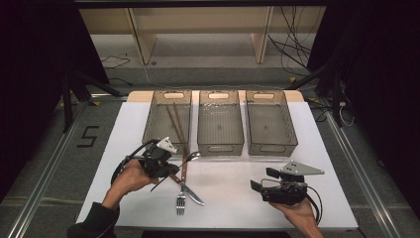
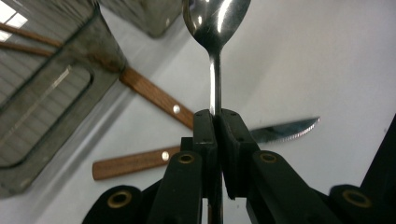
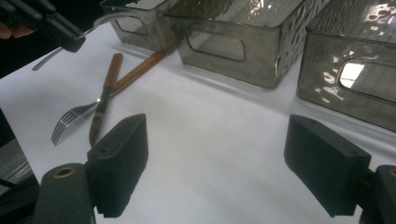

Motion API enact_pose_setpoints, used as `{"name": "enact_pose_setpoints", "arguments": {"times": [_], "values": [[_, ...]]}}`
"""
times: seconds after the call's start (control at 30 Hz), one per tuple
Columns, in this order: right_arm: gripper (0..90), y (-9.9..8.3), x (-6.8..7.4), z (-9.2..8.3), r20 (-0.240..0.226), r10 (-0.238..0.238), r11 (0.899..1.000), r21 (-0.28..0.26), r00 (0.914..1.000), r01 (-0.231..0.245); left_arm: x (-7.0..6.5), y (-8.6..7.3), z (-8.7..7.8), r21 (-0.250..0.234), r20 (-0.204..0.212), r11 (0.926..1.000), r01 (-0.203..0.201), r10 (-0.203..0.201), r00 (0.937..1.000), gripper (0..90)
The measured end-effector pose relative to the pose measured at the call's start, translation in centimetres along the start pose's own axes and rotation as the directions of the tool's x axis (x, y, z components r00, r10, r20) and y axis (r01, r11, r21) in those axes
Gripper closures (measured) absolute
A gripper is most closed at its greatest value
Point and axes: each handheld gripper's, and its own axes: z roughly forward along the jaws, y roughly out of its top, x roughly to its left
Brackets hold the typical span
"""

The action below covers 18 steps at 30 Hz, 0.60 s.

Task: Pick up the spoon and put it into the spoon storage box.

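Left gripper [image 2: 215,116] clamped on spoon [image 2: 215,28] at the handle, bowl sticking out past the jaw tips, lifted clear of the table [image 1: 233,198]. Just below and beyond it: knife [image 2: 285,130] and fork [image 1: 181,201], wooden handles crossed, lying flat. Left bin [image 1: 167,121] just ahead of that gripper, sticks inside. Right gripper [image 3: 215,163] spread wide, nothing between the jaws, hovering over bare table, well apart from the cutlery, middle bin [image 3: 233,37] ahead.

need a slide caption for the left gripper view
Left tongs shut on a spoon above a wood-handled knife on the white table.
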Motion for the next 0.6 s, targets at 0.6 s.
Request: {"name": "enact_pose_setpoints", "arguments": {"times": [0.6], "values": [[22.4, 0.0, 0.0, -0.2, -0.004, -0.002, 1.000, -0.010, 1.0000, 0.002, 1.8, 5.9, -0.2, -0.152, 0.009, 0.9870, 0.052, -0.051, 0.9986, 84.6]]}}
